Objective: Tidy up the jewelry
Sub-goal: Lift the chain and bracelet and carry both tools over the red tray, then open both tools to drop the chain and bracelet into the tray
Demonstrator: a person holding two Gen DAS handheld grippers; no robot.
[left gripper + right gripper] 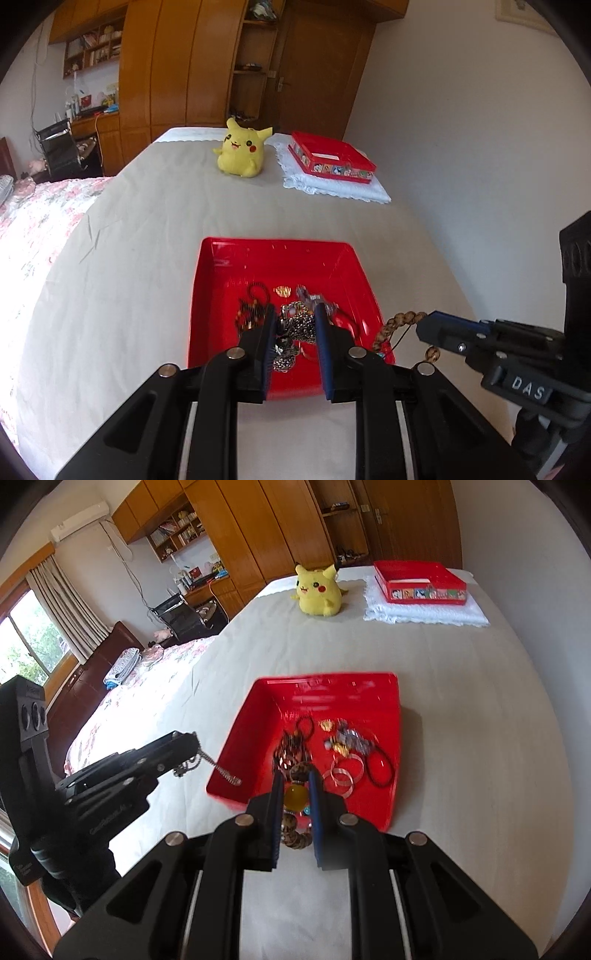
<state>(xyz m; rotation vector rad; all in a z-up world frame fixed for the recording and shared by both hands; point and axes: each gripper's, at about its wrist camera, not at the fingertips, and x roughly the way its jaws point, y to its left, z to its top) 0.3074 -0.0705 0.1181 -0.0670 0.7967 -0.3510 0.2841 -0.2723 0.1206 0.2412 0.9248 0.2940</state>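
Jewelry lifted over the red tray (280, 258)

Left gripper (295, 325) jaws pinch a silver chain (291, 332); right gripper (296, 794) jaws pinch a wooden bead bracelet (295, 840).

Left gripper (295, 314) fingers cover part of the silver chain (295, 328); small pieces in the red tray (369, 681) are motion-blurred, types unreadable; beaded bracelet (295, 840) half hidden between right gripper (296, 775) fingers.

Bare sheet (461, 709) is lying open from the red tray (332, 681) toward 12 o'clock; the plush toy (319, 590) and red box (421, 581) are blocking the far edge.
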